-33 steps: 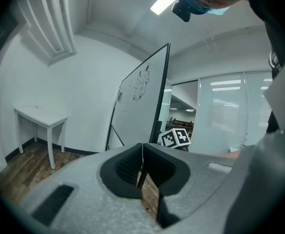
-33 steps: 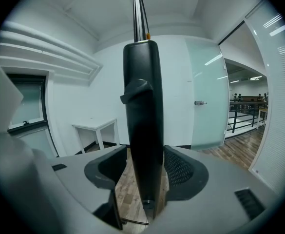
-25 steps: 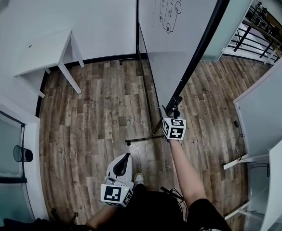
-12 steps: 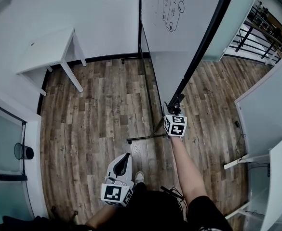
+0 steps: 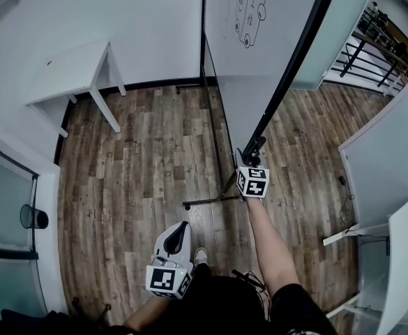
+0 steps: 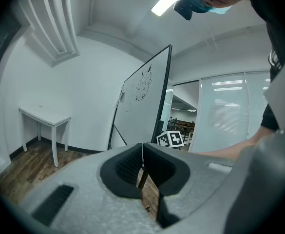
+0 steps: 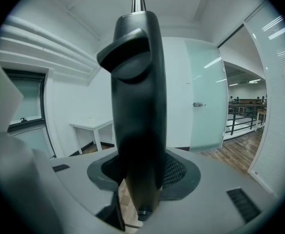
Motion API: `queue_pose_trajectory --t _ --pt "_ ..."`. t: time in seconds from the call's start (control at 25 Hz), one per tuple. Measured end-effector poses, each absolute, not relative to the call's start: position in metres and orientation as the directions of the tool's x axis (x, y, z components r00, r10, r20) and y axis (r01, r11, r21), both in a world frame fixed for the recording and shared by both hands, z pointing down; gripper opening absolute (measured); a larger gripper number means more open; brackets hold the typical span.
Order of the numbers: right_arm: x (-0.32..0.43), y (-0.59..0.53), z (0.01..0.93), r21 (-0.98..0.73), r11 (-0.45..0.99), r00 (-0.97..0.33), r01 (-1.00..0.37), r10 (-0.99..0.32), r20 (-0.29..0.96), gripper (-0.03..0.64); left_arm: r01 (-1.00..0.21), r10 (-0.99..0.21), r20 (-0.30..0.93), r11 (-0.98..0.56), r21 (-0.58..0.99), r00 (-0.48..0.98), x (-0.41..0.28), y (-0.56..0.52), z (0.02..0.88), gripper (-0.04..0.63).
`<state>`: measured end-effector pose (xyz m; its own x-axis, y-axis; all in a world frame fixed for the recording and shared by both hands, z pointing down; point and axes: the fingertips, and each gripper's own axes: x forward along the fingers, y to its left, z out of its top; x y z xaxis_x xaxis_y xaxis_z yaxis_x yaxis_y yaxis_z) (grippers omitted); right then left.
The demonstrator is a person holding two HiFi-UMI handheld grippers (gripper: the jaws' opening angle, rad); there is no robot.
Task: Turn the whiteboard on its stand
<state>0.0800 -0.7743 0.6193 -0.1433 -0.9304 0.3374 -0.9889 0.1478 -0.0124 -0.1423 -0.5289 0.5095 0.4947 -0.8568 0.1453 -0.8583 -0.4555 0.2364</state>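
Note:
The whiteboard (image 5: 259,40) stands on a black tubular stand (image 5: 207,201), its white face with a marker sketch turned to the left. Its black frame edge (image 5: 294,61) runs down to a lower corner. There my right gripper (image 5: 254,147) grips it, and its jaws have just been closing with that corner between them. In the right gripper view the black frame corner (image 7: 135,106) fills the gap of the right gripper (image 7: 137,174). My left gripper (image 5: 178,234) hangs low near the person's body, shut and empty. In the left gripper view the left gripper (image 6: 142,152) faces the whiteboard (image 6: 142,106).
A white table (image 5: 74,72) stands against the back-left wall. A frosted glass door (image 5: 343,33) and a black railing (image 5: 378,40) lie behind the board. White partitions (image 5: 385,152) close the right side. A dark round object (image 5: 33,217) sits at the left window ledge.
The head view has shifted a little. The right gripper stays at the board's lower corner, a touch higher in the picture. The left gripper has not moved.

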Motion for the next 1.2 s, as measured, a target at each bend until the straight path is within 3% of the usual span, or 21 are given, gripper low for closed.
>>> queue_pose_trajectory --t 1.2 --pt "0.089 -0.642 0.623 -0.011 0.185 -0.178 -0.983 -0.93 0.322 0.172 -0.881 -0.883 0.114 -0.428 0.203 0.456 -0.1 -0.41 0.491 0.018"
